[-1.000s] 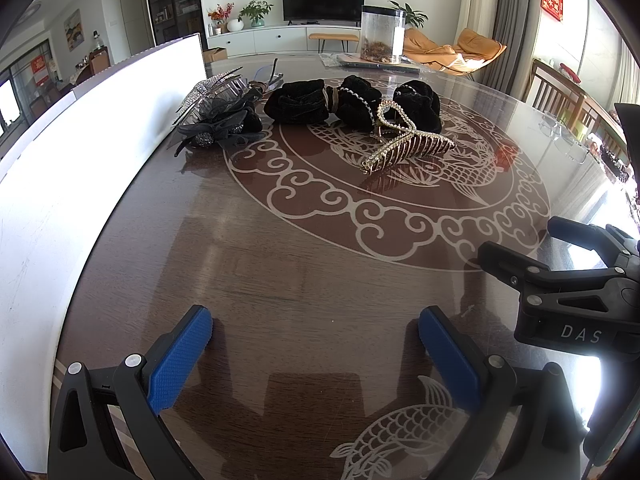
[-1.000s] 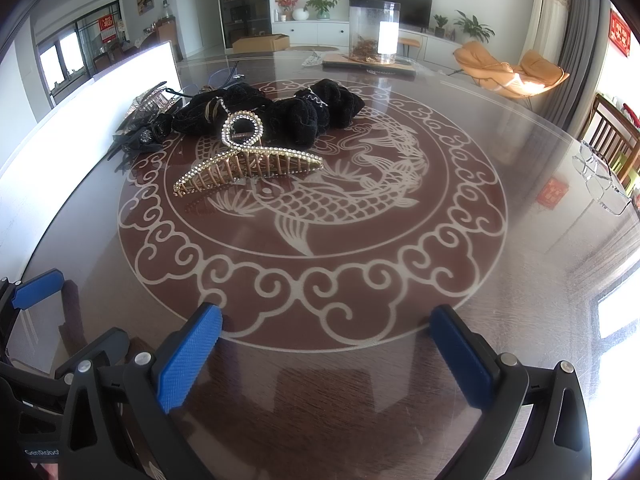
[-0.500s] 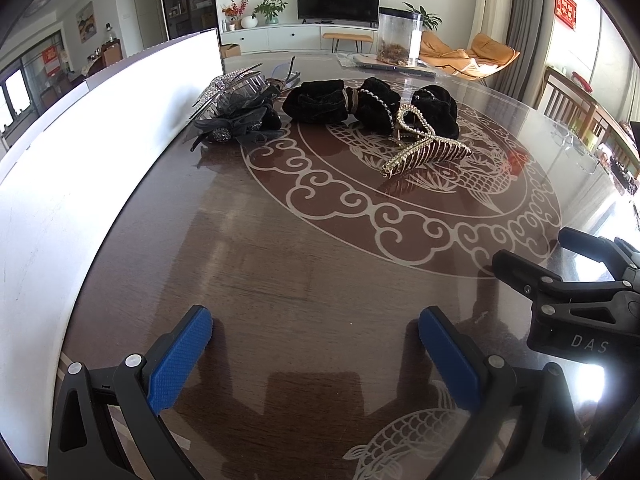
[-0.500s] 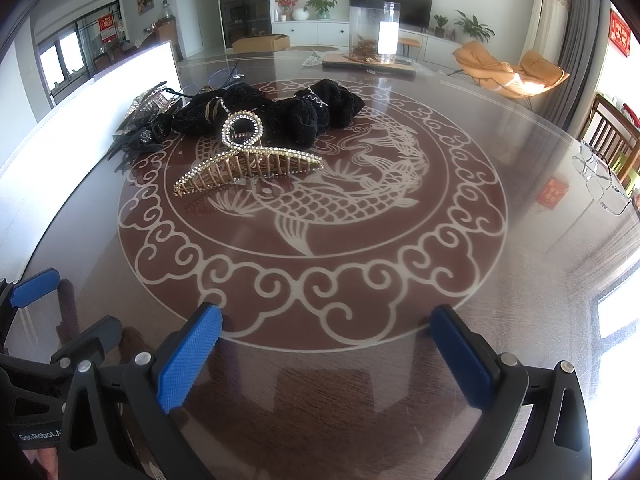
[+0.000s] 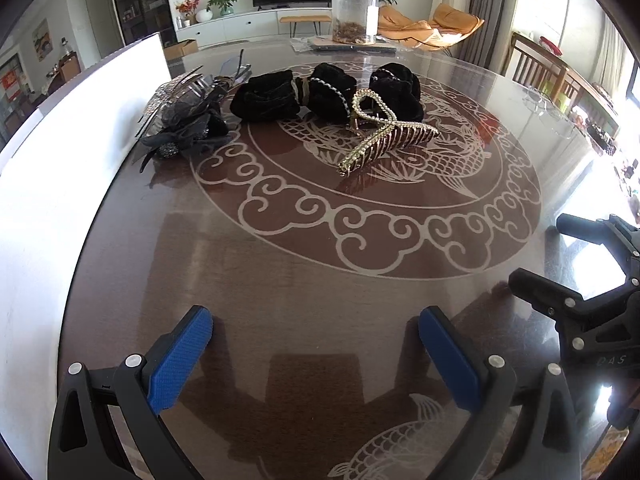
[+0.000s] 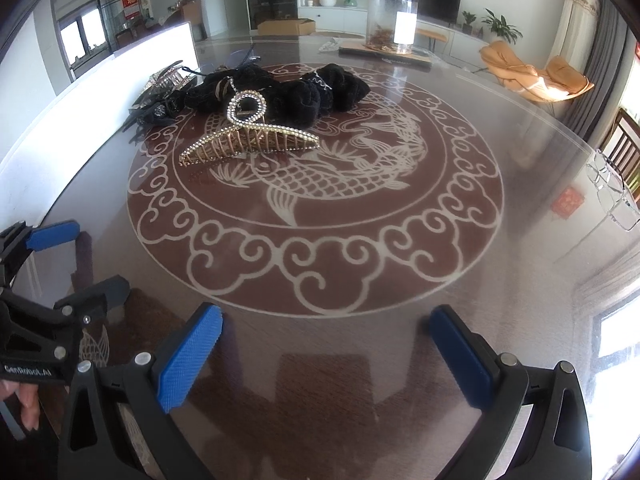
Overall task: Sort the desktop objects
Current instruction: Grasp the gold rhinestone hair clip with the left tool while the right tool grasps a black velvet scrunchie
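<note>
Left wrist view showed the left gripper (image 5: pixel 316 344) held low over the bare table (image 5: pixel 280 272), jaws spread wide and empty; the right gripper (image 6: pixel 326 340) was likewise wide and empty, with nothing between its blue pads. The hair things lay well ahead in a loose row near the white board (image 5: pixel 60 160). The likely first pick was the gold hair claw (image 6: pixel 248 140) — nearest, and lying apart enough to take cleanly. It would be best gripped across its toothed body, not the beaded loop, which could slip. It was glittery, curved, resting on its teeth, its loop touching the black scrunchies (image 5: pixel 328 90) behind. A dark mesh flower clip (image 5: pixel 184 130) sat leftmost beside them.
</note>
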Motion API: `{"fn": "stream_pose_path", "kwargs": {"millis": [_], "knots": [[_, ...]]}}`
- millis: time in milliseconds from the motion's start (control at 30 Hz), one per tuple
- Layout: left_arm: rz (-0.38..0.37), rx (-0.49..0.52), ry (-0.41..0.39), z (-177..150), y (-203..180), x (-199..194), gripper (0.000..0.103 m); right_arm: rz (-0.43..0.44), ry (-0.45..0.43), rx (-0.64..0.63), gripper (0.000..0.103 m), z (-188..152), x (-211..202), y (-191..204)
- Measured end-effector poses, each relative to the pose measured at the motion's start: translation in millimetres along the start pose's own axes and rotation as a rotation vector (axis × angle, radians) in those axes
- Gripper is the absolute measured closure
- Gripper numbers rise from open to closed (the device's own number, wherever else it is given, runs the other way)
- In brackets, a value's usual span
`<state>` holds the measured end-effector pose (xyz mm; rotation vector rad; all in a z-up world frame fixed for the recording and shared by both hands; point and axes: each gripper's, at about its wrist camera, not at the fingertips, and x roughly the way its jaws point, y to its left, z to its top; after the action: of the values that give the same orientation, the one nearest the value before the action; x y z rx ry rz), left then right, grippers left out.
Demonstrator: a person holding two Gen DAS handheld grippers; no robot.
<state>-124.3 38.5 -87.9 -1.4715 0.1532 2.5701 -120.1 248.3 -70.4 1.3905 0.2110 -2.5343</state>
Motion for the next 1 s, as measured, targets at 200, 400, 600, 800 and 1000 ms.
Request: {"fn": "stream_pose_path", "kwargs": {"millis": [200, 400, 600, 800, 1000], "knots": [[-0.123, 0.121, 0.031, 68.9, -17.4, 36.9, 0.0, -0.001, -0.042, 0.001, 0.0, -26.0, -14.3, -17.5], [-0.087, 0.155, 0.018, 110.8, -33.0, 63.3, 0.0, -0.016, -0.052, 0.019, 0.0, -23.9, -14.3, -17.7], [-0.076, 0.136, -0.076, 102.6, -35.5, 47.5, 0.04, -0.016, -0.052, 0.019, 0.0, -24.2, -14.1, -17.5], [0.018, -0.014, -0.094, 42.4, -1.9, 13.0, 0.04, -0.016, -0.052, 0.019, 0.0, -24.3, -14.0, -17.2], [0.147, -0.2, -0.115, -8.0, 53.4, -13.6, 0.04, -0.016, -0.052, 0.019, 0.0, -24.2, -14.2, -17.1]]}}
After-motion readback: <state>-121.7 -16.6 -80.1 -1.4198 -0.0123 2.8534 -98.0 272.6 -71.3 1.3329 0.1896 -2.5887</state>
